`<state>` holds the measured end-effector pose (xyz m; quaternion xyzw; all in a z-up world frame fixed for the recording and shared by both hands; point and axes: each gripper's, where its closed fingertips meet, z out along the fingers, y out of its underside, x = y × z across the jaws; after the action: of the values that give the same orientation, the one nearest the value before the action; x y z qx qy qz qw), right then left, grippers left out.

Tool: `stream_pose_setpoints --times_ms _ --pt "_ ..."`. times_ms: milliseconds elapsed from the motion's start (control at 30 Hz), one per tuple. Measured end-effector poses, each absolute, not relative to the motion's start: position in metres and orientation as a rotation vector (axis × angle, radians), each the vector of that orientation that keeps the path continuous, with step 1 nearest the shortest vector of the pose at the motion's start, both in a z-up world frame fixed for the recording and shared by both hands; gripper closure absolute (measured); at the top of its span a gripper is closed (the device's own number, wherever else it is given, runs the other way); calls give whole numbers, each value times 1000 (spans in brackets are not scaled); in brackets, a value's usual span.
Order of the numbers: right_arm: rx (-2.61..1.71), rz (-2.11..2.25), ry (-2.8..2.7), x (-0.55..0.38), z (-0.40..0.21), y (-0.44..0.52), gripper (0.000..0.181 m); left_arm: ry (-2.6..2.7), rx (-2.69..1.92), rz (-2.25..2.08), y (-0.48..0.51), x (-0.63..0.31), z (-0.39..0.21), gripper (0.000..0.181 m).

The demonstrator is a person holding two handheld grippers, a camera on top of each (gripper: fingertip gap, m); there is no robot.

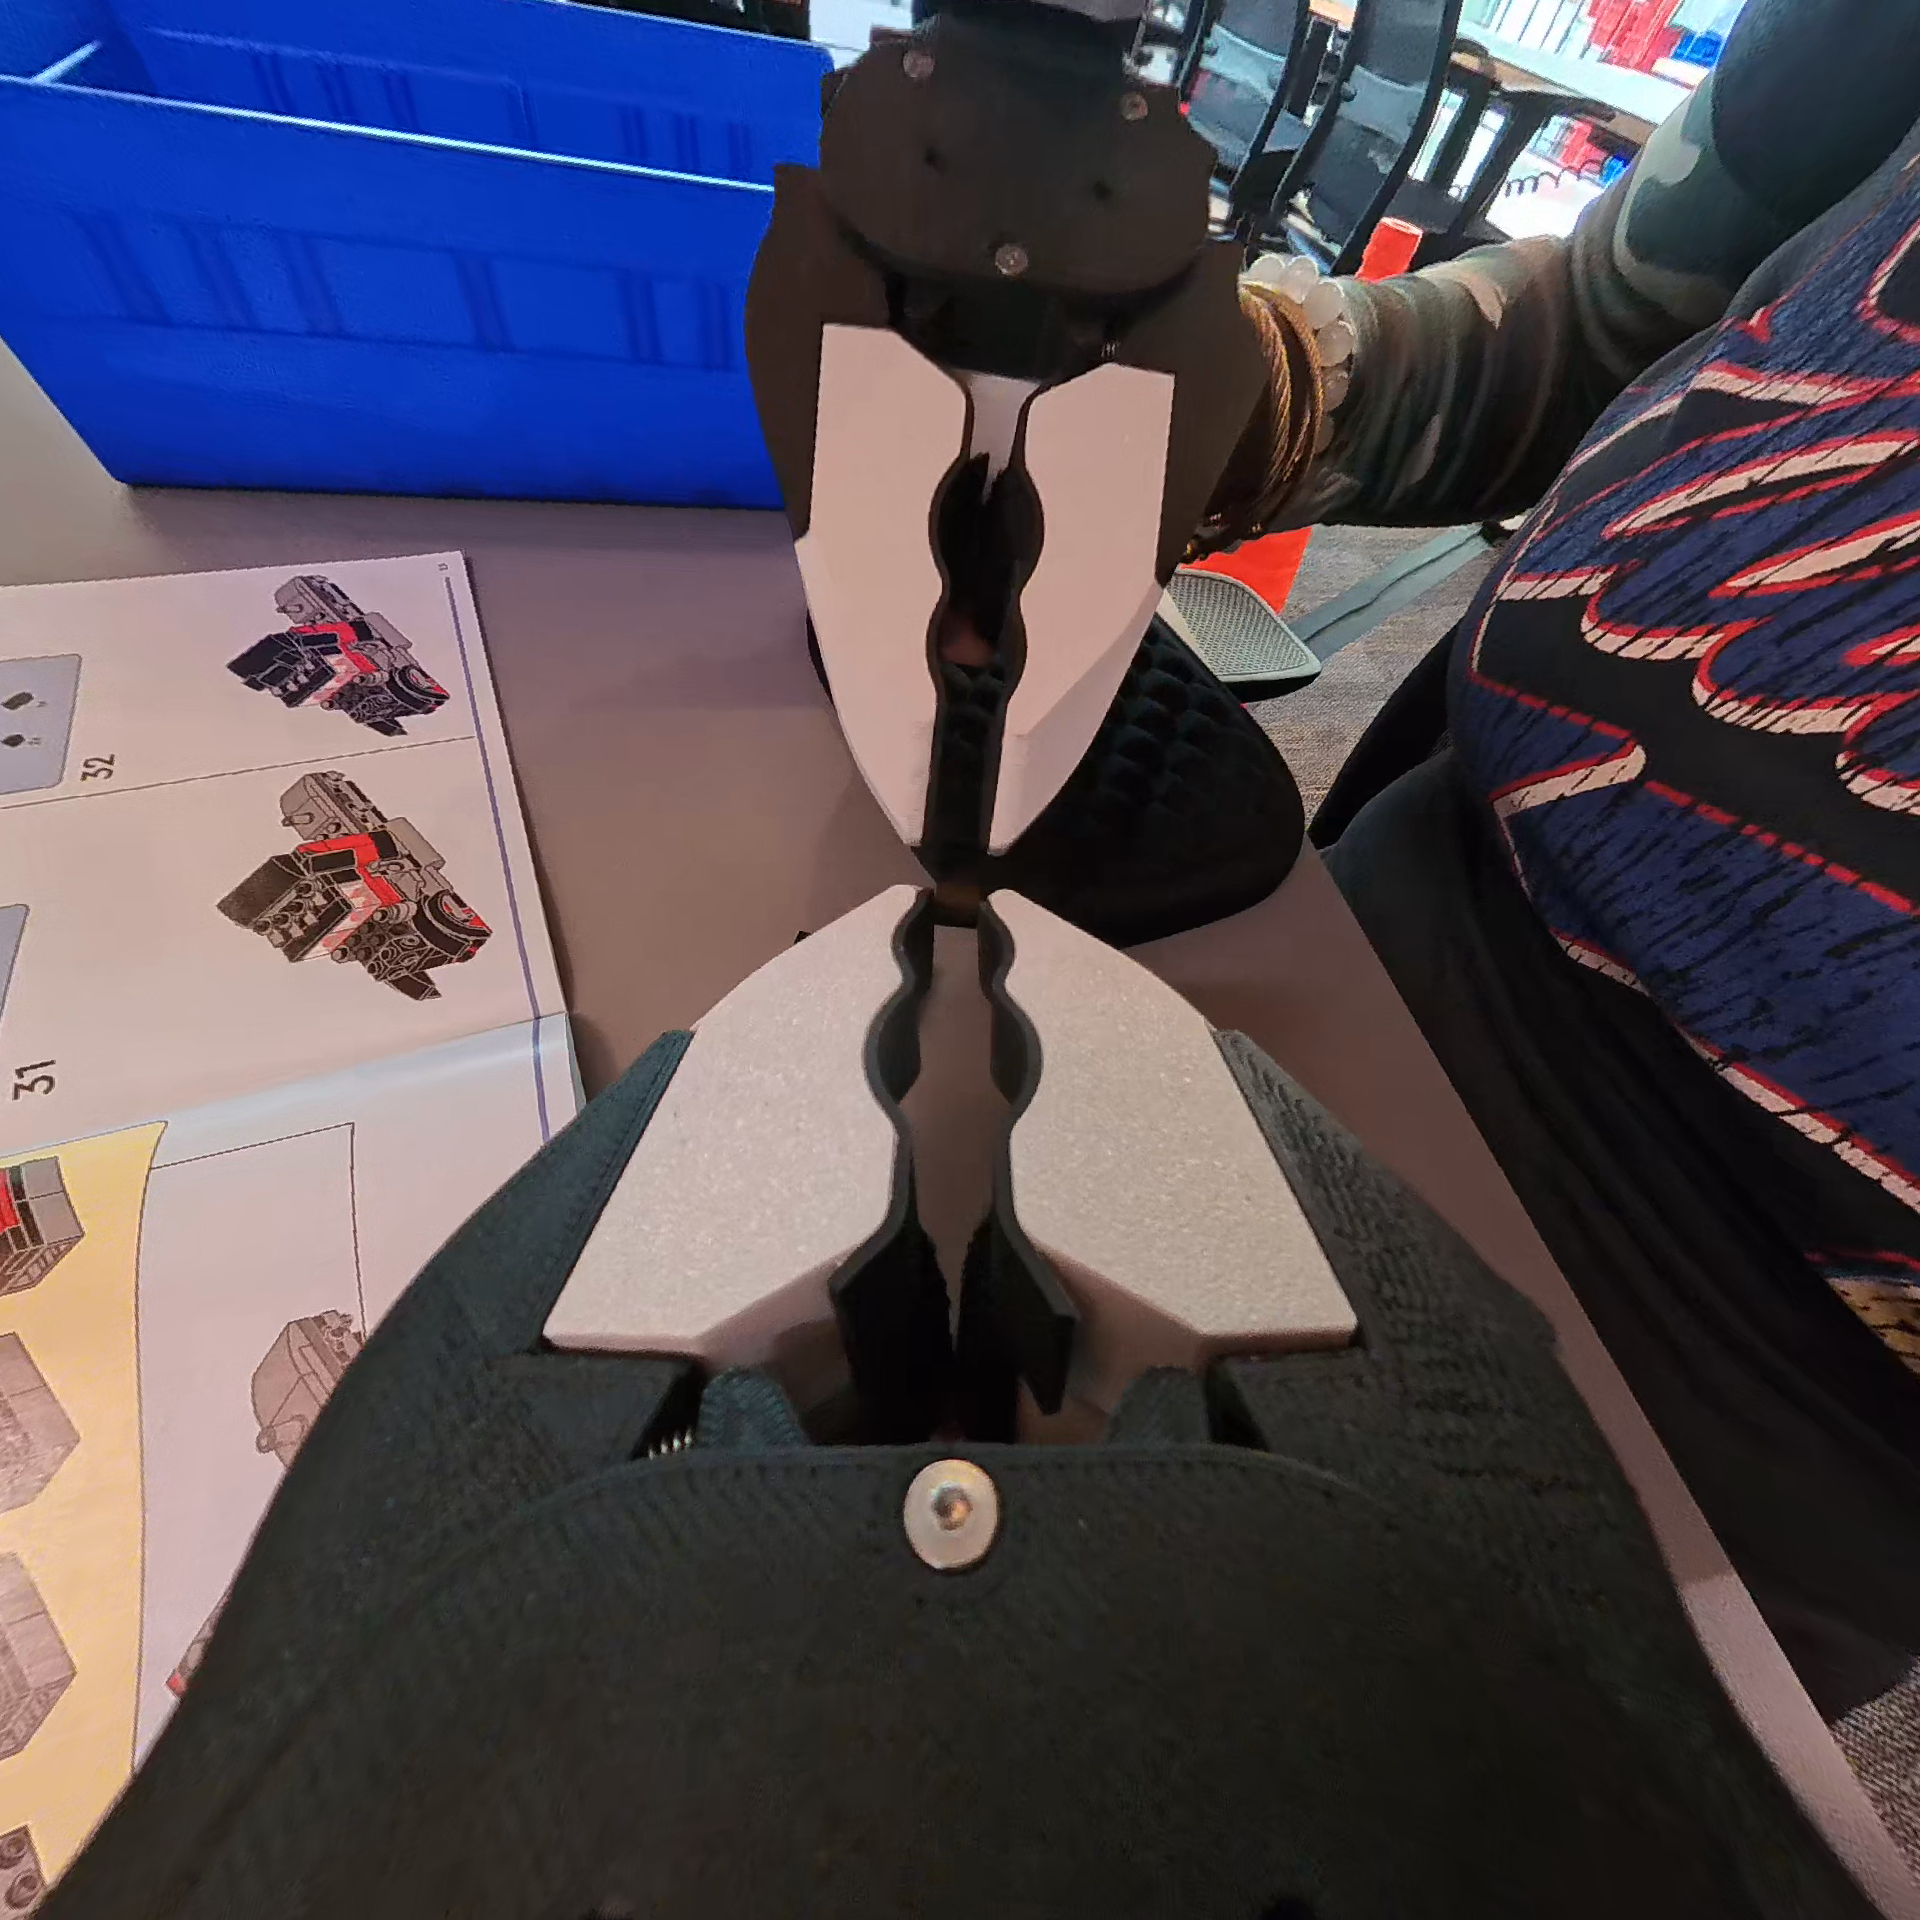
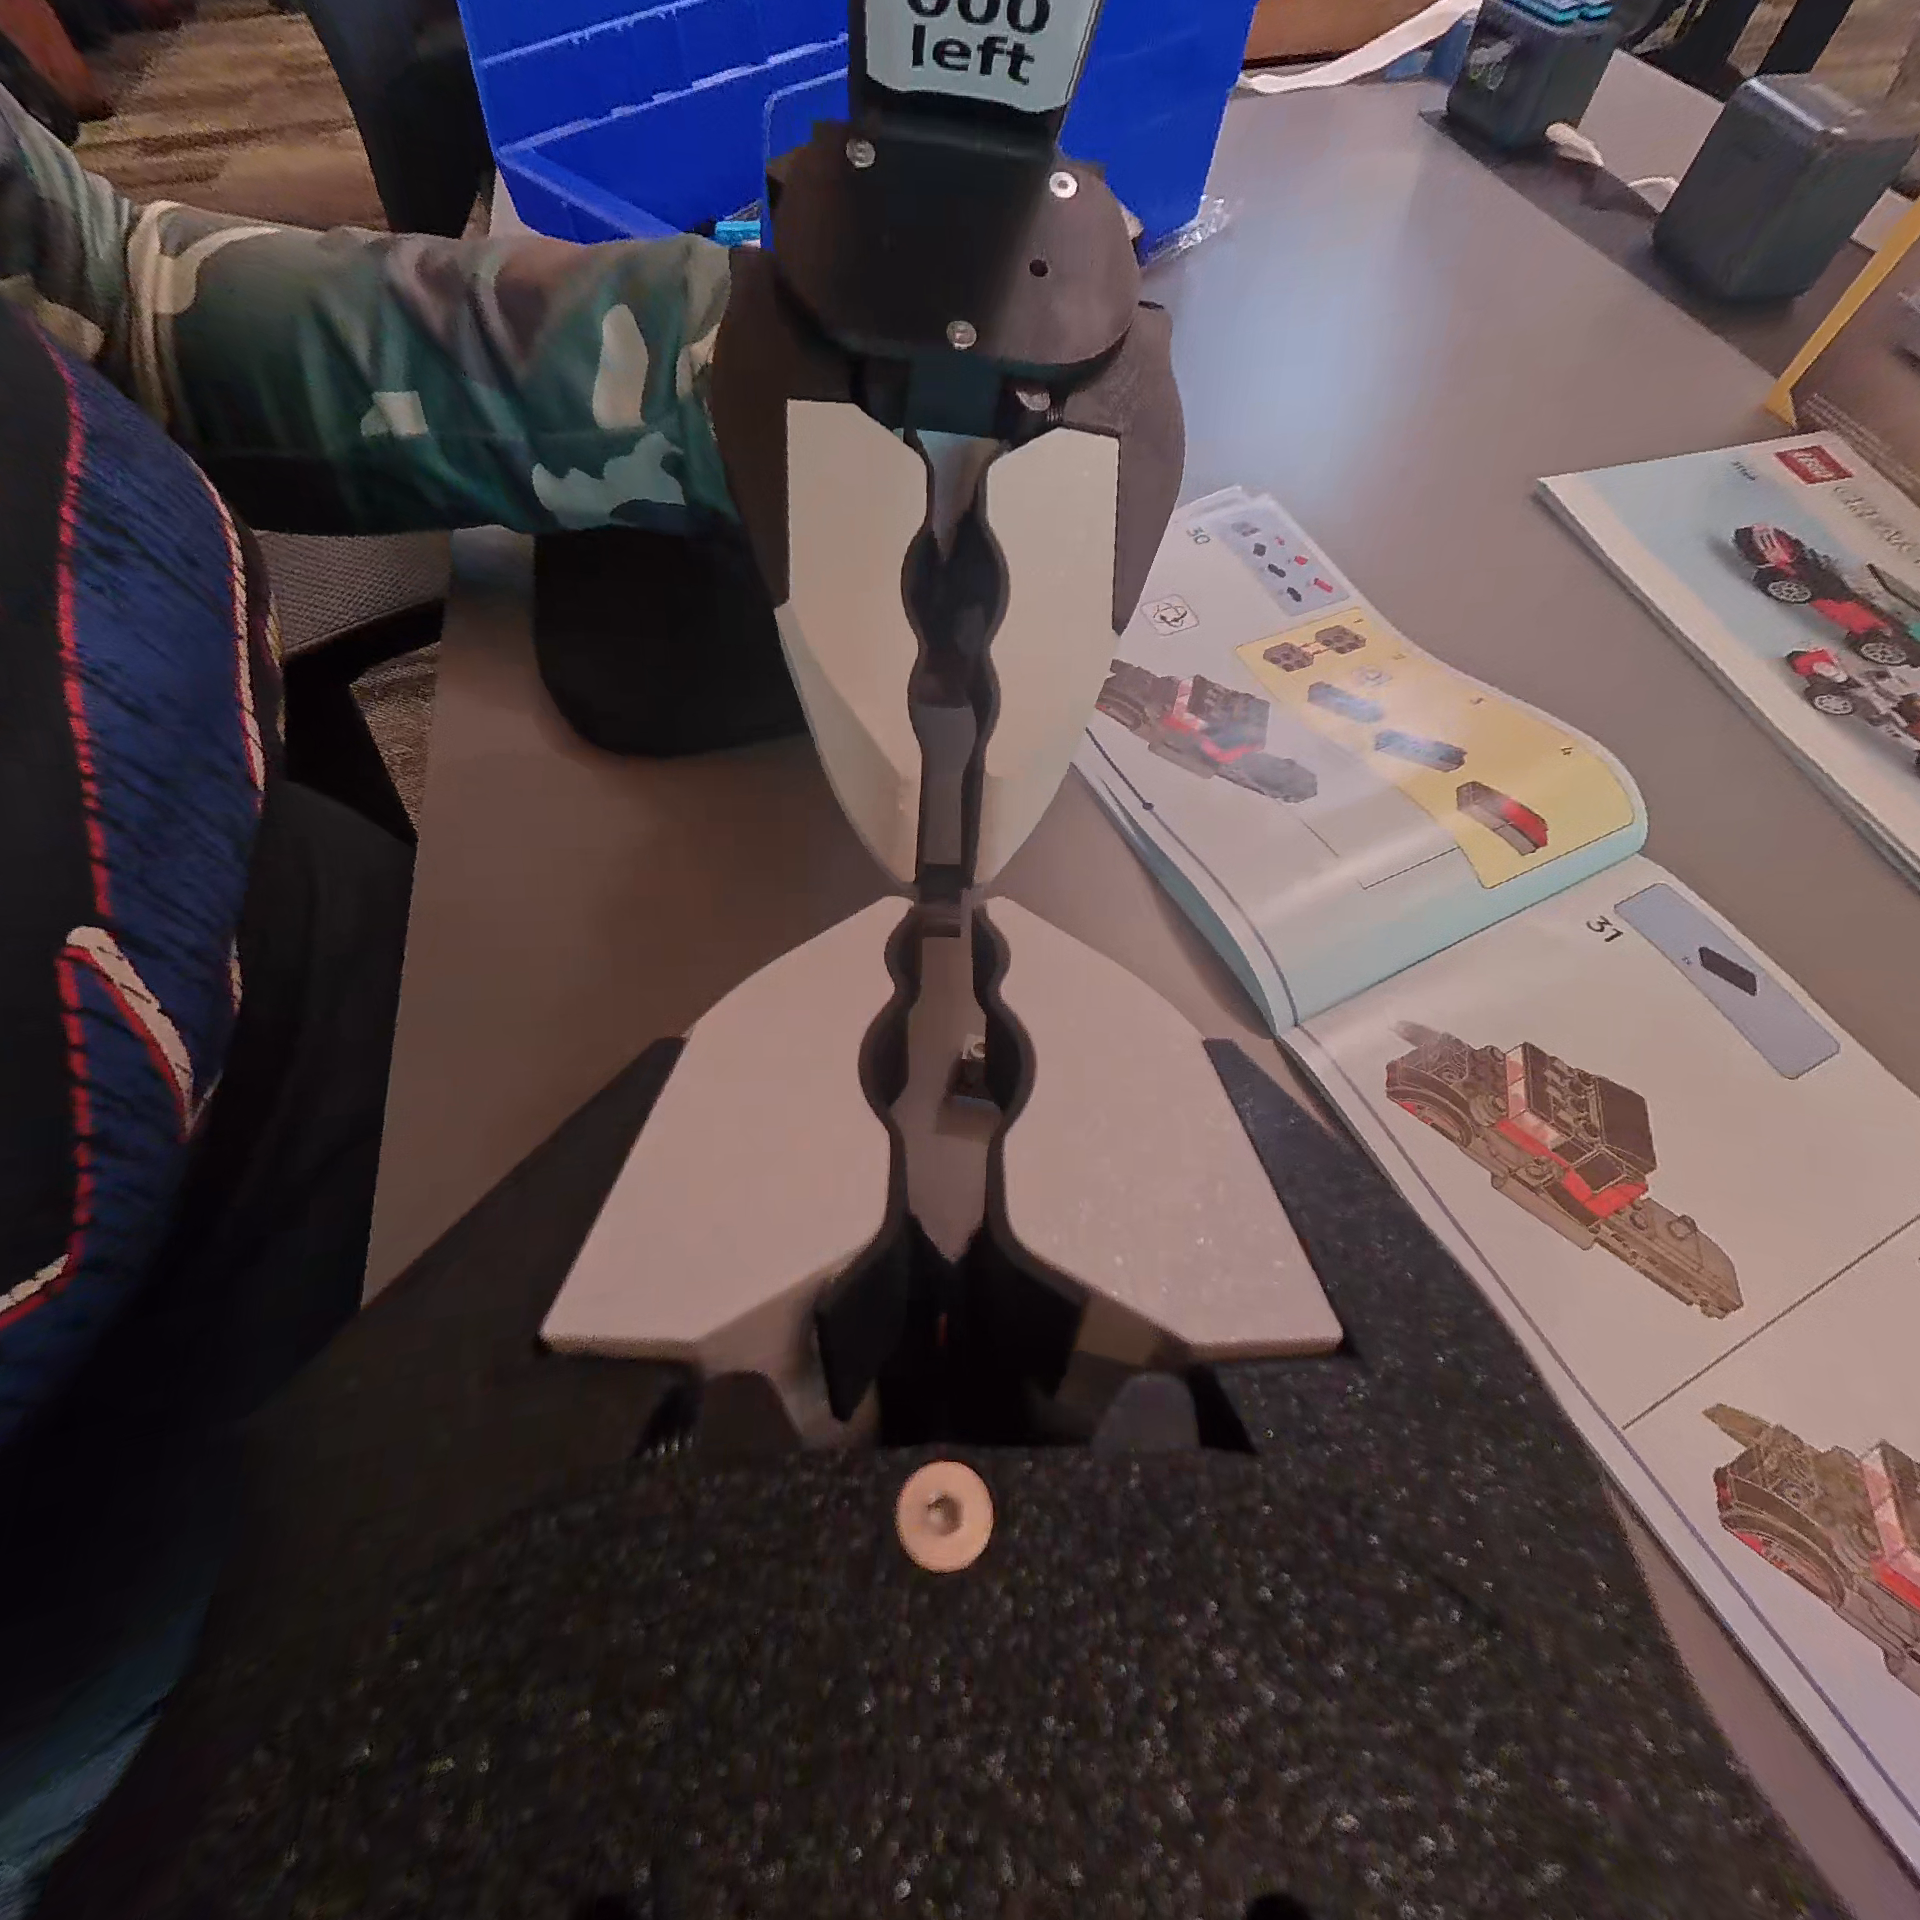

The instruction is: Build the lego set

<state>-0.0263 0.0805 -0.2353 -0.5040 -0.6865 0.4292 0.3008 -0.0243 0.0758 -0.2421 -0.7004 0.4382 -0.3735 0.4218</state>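
The two grippers meet tip to tip above the grey table (image 1: pixel 665 644), pointing straight at each other, each held level over the table's near edge where the person sits.

In the left wrist view, the left gripper (image 1: pixel 954 914) reaches forward with its white fingers (image 1: pixel 790 1122) drawn nearly together, only a narrow wavy slot between them. A small dark piece (image 1: pixel 954 902) sits right at the tips, between this gripper and the right gripper (image 1: pixel 951 847) facing it. Both seem to pinch it, though which one truly bears it cannot be told. The right gripper's fingers are likewise almost closed. Behind it a wrist with bracelets (image 1: pixel 1294 384) and a camouflage sleeve (image 1: pixel 1621 260) come in from the person's side.

The right wrist view shows the same meeting from the other side: the right gripper (image 2: pixel 943 920) low in the picture, the left gripper (image 2: pixel 943 878) above, the dark piece (image 2: pixel 943 902) across the joint of the tips. The left sleeve (image 2: pixel 436 374) runs level from the person's body.

An open instruction booklet (image 2: pixel 1558 1039) lies flat on the table beside the grippers, a second booklet (image 2: pixel 1766 623) beyond it toward the far edge. A blue bin (image 1: pixel 395 270) stands at the table's far side.
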Motion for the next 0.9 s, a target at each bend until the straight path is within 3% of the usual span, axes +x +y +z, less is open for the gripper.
stream_pose_setpoints --times_ms 667,767,900 --pt "-1360 1135 -1842 -24 -244 78 173 1114 -1777 -945 75 -23 -246 173" --pt "-1431 1059 -1850 -20 -254 83 173 1131 -1884 -874 78 -30 -259 161" --pt "-1491 894 -1891 -17 -271 87 173 1173 -1959 -722 81 -43 -272 170"
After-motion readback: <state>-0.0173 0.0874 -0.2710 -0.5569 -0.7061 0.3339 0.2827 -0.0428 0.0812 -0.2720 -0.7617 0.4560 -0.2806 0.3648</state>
